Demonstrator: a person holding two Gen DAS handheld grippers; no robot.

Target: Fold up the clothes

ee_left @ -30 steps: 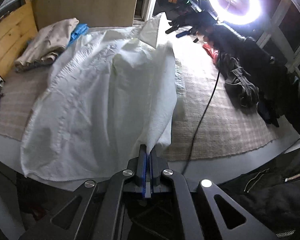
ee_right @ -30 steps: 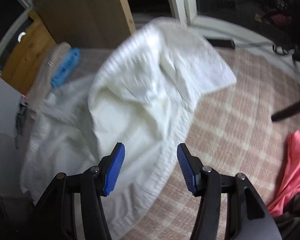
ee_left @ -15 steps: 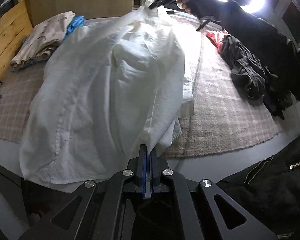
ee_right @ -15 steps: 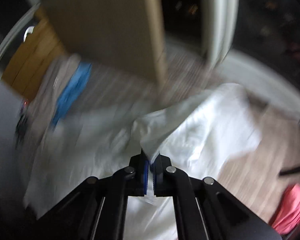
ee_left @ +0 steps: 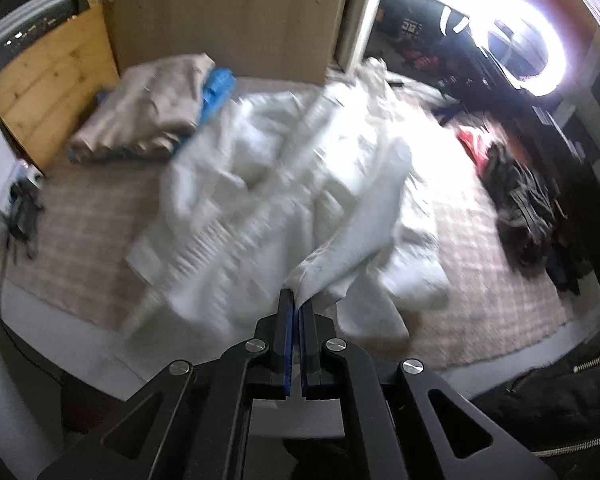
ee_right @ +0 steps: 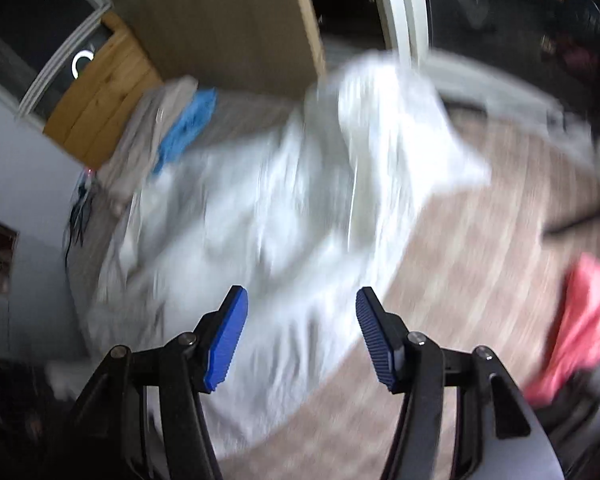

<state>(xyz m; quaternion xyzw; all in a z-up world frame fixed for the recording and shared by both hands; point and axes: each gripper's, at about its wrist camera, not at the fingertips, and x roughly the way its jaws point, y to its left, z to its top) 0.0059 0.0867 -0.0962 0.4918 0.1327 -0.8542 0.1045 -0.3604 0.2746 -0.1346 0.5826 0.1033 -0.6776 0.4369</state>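
I am holding the rumpled white cotton shirt point(ee_left: 300, 184) by one edge: my left gripper point(ee_left: 298, 304) has its blue-lined jaws pressed together on a fold of the cloth at the shirt's near hem side, and the fabric is rising from the pinch in a slack ridge. My right gripper point(ee_right: 302, 320) is hanging above the shirt's near half with its jaws wide apart and nothing between them.

The shirt is lying spread and creased across the pale checked woven rug point(ee_left: 480, 264), covering most of its middle. Beyond the shirt's far left corner, a folded beige garment point(ee_left: 140, 120) is resting on a bright blue cloth point(ee_left: 216, 92). To the shirt's right, a heap of dark clothing point(ee_left: 520, 208) and a coral-pink garment point(ee_right: 580, 320) are waiting. Both views are smeared, so the seams and collar are hard for me to make out.

I am judging the shirt to be light, thin and entirely limp: it is sagging wherever it is unsupported and will bunch rather than hold a line. It seems to be gripping well, not sliding. A hem corner, shoulder seam or collar edge, where the layers are doubled, should offer my free jaws the firmest hold.
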